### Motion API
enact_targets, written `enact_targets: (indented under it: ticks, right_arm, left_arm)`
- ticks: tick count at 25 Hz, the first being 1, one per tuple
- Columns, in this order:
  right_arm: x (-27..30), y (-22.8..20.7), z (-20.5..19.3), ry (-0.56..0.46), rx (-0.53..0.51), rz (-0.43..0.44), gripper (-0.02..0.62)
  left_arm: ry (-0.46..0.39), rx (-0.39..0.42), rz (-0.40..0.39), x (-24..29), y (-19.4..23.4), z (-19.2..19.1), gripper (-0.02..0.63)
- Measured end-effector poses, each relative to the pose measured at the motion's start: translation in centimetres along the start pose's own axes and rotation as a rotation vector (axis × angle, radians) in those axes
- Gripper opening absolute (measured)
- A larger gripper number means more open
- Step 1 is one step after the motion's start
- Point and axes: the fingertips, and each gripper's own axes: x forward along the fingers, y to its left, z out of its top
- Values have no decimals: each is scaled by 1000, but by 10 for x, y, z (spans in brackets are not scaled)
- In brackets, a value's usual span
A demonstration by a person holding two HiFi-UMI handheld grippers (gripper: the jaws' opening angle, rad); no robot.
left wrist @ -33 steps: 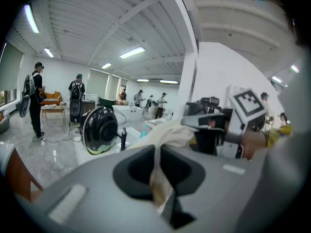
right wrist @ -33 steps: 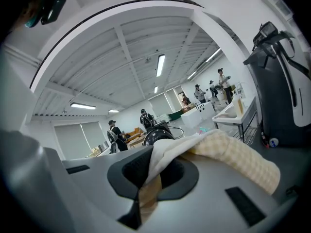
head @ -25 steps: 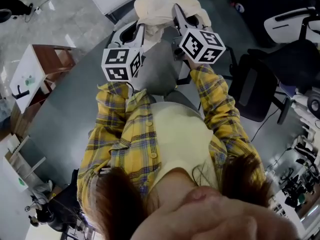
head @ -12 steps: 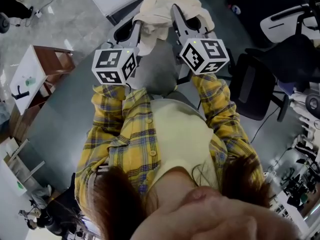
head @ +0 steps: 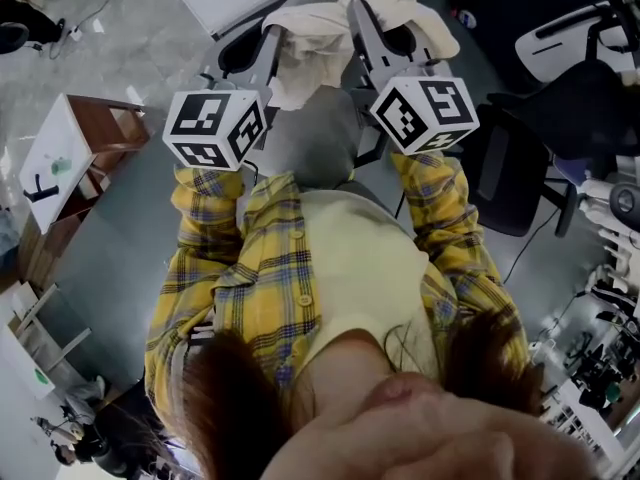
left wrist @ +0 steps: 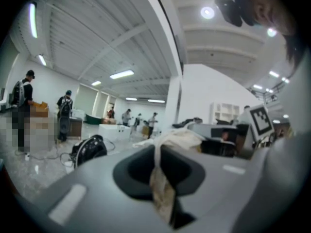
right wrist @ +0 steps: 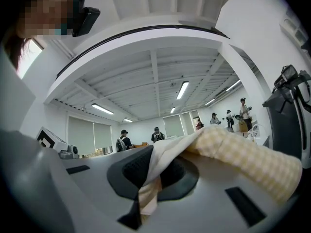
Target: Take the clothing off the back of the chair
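The cream clothing (head: 325, 28) is slung between the two grippers. Its long axis runs straight across from one pair of fingers to the other. A loose fold droops below that span toward the grey chair (head: 315, 143); whether it touches the chair I cannot tell. The left gripper (head: 272, 43) has its fingers clenched on a thin bunched edge of the cloth, which trails out ahead of them. The right gripper (head: 357, 13) is likewise pinched onto a fold, with the bulk draping forward and off to its right. Neither hand is nearer, so clearing the chair probably depends on carrying both ends up and away together.
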Motion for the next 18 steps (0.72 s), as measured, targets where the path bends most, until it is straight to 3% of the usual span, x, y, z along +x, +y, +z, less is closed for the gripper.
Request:
enact_targets:
  ticks: [18]
  right_arm:
    - [-8,16,14,-8,-2,7,26]
  left_arm:
    - [-30,-27,-51,-14,-5,24,34]
